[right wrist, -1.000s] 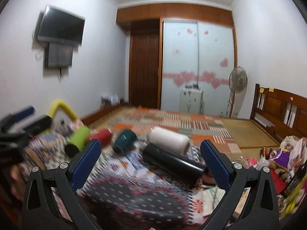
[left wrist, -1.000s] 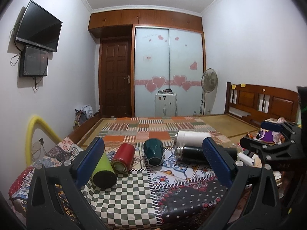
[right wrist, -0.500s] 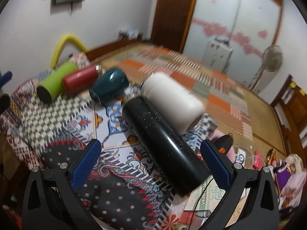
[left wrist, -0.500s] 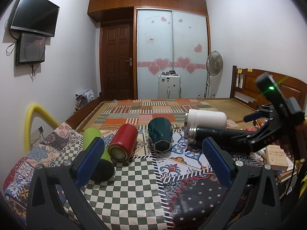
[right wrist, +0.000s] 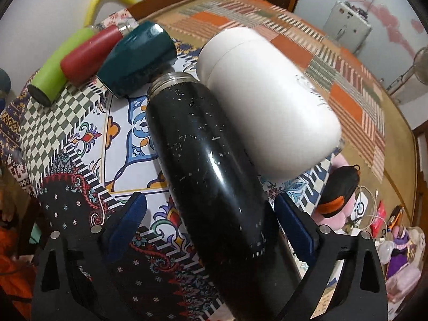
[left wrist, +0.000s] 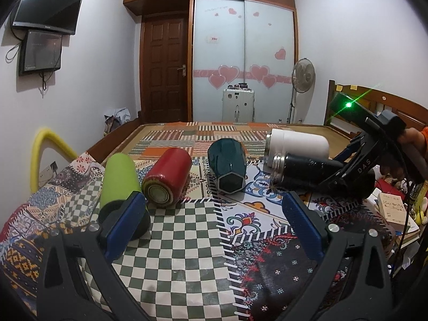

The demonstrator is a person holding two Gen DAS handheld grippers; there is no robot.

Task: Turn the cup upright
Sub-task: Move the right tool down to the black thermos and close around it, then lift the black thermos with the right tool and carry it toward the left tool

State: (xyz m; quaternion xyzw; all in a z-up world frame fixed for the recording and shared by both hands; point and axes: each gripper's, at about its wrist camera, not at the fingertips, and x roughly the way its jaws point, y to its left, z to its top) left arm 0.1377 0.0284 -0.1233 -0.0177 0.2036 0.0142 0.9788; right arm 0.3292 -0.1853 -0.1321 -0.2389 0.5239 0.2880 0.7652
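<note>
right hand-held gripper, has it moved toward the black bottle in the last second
Yes. In the left wrist view the right hand-held gripper has come in from beside the wooden headboard and now straddles the black bottle, jaws open.

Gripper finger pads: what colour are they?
Blue pads on black frames, clearest in the right wrist view.

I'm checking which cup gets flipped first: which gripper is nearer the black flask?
Right. The right gripper straddles the black flask, jaws open. The left gripper hangs back over the checkered cloth.
</note>
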